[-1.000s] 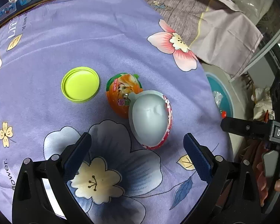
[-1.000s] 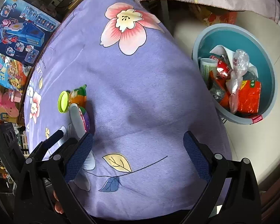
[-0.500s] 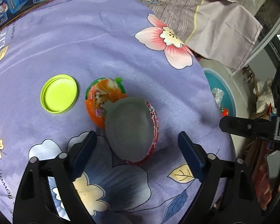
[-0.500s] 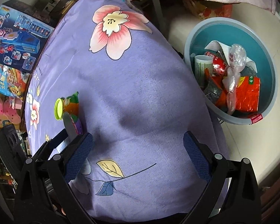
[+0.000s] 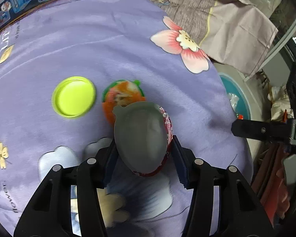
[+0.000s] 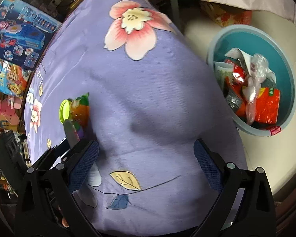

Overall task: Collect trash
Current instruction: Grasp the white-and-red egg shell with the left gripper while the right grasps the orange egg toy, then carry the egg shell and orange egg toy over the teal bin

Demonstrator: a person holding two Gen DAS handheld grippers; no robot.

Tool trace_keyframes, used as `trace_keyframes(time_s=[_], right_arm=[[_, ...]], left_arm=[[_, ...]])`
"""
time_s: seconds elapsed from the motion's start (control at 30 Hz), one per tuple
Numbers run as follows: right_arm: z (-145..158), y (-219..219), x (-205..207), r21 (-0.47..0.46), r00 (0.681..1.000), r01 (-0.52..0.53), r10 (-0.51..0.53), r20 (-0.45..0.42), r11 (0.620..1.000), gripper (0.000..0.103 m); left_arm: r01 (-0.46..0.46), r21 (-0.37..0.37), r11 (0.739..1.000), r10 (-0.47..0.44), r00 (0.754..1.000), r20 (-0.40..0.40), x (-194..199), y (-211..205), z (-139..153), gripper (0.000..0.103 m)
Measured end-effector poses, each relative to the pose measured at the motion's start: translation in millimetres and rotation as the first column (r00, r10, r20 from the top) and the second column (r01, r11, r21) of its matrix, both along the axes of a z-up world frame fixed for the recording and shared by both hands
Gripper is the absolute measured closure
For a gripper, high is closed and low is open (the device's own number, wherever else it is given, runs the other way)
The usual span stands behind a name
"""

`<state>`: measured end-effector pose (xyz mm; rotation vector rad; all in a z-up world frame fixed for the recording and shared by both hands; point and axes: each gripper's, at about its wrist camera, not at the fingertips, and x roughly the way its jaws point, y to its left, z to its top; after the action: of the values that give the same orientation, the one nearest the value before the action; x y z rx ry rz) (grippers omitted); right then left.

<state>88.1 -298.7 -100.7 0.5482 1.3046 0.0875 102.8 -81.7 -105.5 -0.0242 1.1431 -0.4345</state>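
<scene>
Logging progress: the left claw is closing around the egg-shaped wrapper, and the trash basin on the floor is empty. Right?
Not quite. The basin already holds wrappers and a cup, as the right wrist view shows. The left claw has indeed been closing around the egg-shaped wrapper.

On the cloth-covered desk [image 5: 128,39]: egg-shaped shell [image 5: 141,138] nearest, between the pads of the left hand-held gripper [image 5: 143,158] — behind it and touching, a snack cup [image 5: 121,96]; left of that cup, just beside it, a round lid [image 5: 74,96]. Off the desk's right edge, down on the floor, a basin [image 6: 252,27] with wrappers and a cup inside. Right hand-held gripper [image 6: 146,165] above the near right part of the desk, nothing between its pads. Behind the desk, boxes [image 6: 15,35] at left — a draped sheet [image 5: 236,23] at right.
</scene>
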Motion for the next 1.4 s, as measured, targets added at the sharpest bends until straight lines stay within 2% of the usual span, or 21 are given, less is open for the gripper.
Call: trace_keyframes(time_s=[0.3,0.53,0.6,0.67,0.73,0.9,1.0,1.17,1.2,1.23,1.4], right_arm=[[9.9,62.8,26.9,-0.04,0.992,-0.128,0.129,0.015,0.991,0.01],[11.5,119.3,55.8,-0.144,0.977,-0.207,0.213,0.027,0.968,0.011],[11.0,133.5,62.5,-0.188,0.972,-0.22,0.231,0.035,0.957,0.017],[8.2,142.6,68.0,-0.215,0.97,-0.231,0.243,0.029,0.949,0.031],[4.7,151.0,71.9,-0.242,0.966,-0.244,0.256,0.021,0.939,0.038],[-5.2,165.9,78.1,-0.316,0.961,-0.258,0.276,0.013,0.913,0.038],[-9.4,168.8,78.2,-0.353,0.956,-0.269,0.293,0.016,0.896,0.043],[-12.9,176.7,74.2,-0.437,0.939,-0.289,0.341,0.044,0.852,0.045],[-13.3,177.0,72.6,-0.449,0.936,-0.293,0.349,0.047,0.845,0.047],[-12.4,177.4,71.7,-0.453,0.933,-0.294,0.356,0.056,0.842,0.053],[-0.6,161.1,64.8,-0.374,0.938,-0.277,0.334,0.094,0.885,0.053]], left_arm=[[-0.107,-0.05,0.993,0.108,0.994,0.016,-1.6,69.3,17.0,0.05],[-0.209,-0.08,0.975,0.212,0.977,0.019,4.7,125.8,16.9,0.05],[-0.224,-0.086,0.971,0.226,0.974,0.015,6.3,136.4,14.8,0.05],[-0.232,-0.093,0.968,0.234,0.972,0.012,7.3,145.2,13.1,0.05],[-0.237,-0.1,0.966,0.239,0.971,0.011,8.5,151.2,12.0,0.05],[-0.241,-0.107,0.965,0.243,0.97,0.005,10.0,158.2,8.9,0.05],[-0.238,-0.102,0.966,0.239,0.971,-0.003,12.2,158.9,5.8,0.05],[-0.229,-0.093,0.969,0.23,0.973,-0.004,14.6,155.5,4.2,0.05],[-0.227,-0.091,0.97,0.227,0.974,-0.003,14.9,153.9,4.0,0.05],[-0.224,-0.089,0.971,0.225,0.974,-0.004,15.2,152.0,3.8,0.05],[-0.214,-0.077,0.974,0.215,0.977,-0.002,14.5,144.8,4.0,0.05]])
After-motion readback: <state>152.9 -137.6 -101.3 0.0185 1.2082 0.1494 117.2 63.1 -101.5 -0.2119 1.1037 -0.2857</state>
